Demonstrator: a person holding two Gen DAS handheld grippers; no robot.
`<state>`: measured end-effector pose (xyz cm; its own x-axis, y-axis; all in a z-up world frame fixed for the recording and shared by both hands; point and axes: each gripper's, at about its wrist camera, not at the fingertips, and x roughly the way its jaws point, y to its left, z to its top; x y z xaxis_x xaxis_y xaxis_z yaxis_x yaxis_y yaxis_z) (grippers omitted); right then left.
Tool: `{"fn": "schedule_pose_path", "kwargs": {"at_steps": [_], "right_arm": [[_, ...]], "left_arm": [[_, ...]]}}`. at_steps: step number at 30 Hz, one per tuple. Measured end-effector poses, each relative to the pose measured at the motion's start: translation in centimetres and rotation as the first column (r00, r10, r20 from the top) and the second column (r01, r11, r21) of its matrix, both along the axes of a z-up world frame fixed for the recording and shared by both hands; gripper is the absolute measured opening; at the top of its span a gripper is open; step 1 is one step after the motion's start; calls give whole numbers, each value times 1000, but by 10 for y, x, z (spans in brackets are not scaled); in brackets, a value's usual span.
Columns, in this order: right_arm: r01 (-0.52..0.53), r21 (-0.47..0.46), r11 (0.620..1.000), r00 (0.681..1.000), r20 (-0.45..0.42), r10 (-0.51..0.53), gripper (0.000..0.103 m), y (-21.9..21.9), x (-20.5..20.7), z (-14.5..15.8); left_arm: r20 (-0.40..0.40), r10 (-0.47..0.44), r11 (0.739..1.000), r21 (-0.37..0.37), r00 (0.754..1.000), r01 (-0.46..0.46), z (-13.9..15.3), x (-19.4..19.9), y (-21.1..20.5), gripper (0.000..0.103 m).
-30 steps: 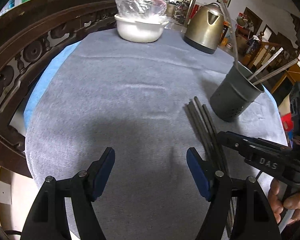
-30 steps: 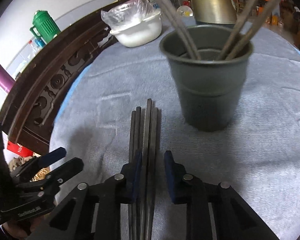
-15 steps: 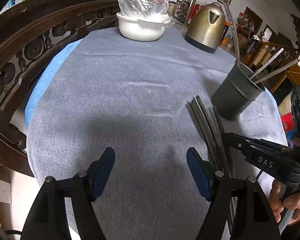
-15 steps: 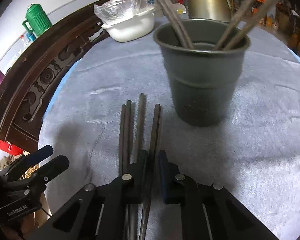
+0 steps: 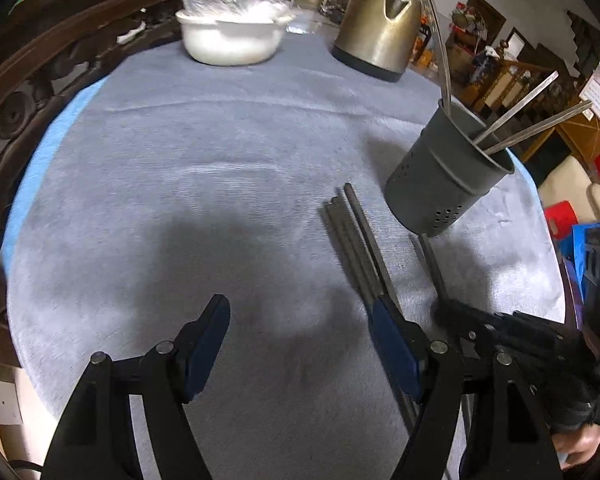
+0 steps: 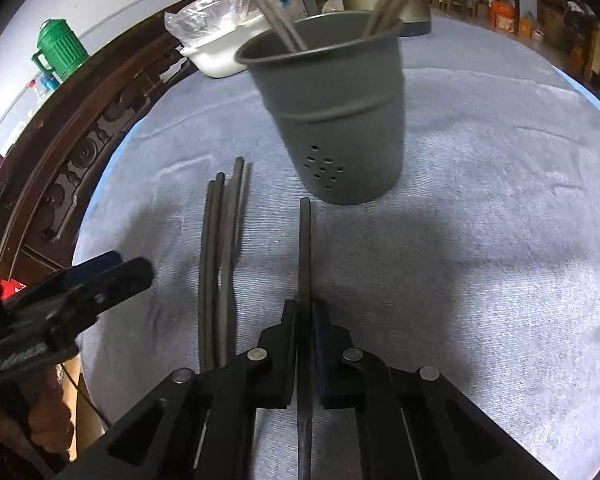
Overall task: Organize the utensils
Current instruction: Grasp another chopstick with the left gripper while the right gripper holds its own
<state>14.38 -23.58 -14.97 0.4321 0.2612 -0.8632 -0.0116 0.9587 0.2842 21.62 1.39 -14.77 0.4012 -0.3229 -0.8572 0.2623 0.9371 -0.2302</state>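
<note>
My right gripper [image 6: 306, 312] is shut on one dark chopstick [image 6: 305, 248], which points toward the grey utensil cup [image 6: 332, 120] just ahead. Three more dark chopsticks [image 6: 220, 248] lie together on the grey cloth to the left of it. In the left wrist view the same bundle of chopsticks [image 5: 354, 240] lies beside the cup [image 5: 444, 176], and the held chopstick [image 5: 430, 260] sits apart, nearer the cup. My left gripper [image 5: 300, 328] hangs open over bare cloth, its right finger [image 5: 392, 340] by the bundle's near end. Several metal utensils stand in the cup.
A white bowl [image 5: 230, 36] covered with plastic and a brass-coloured kettle [image 5: 380, 28] stand at the far side of the round table. A carved dark wooden chair back [image 5: 28, 92] curves along the left edge. A green jug [image 6: 58, 50] stands behind it.
The right gripper closed on one chopstick and drew it to the right, away from the other three. The left gripper shifted a little to the right, toward the bundle.
</note>
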Motion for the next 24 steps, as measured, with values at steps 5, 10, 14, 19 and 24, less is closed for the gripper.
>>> {"fn": "schedule_pose_path", "kwargs": {"at_steps": [5, 10, 14, 19, 24], "right_arm": [[11, 19, 1000, 1000, -5, -11, 8, -15, -5, -1], [16, 49, 999, 1000, -6, -16, 8, -26, -11, -1], [10, 42, 999, 1000, -3, -10, 8, -24, -11, 0], [11, 68, 998, 1000, -5, -10, 8, -28, -11, -2], [9, 65, 998, 1000, 2, -9, 8, -29, -12, -1]], "left_arm": [[-16, -44, 999, 28, 999, 45, -6, 13, -18, 75], [-24, -78, 996, 49, 997, 79, -10, 19, -27, 72], [-32, -88, 995, 53, 996, 89, -14, 22, -28, 69], [-15, -118, 991, 64, 993, 119, -13, 14, -23, 63], [-7, -162, 986, 33, 987, 162, -10, 6, -19, 63]]}}
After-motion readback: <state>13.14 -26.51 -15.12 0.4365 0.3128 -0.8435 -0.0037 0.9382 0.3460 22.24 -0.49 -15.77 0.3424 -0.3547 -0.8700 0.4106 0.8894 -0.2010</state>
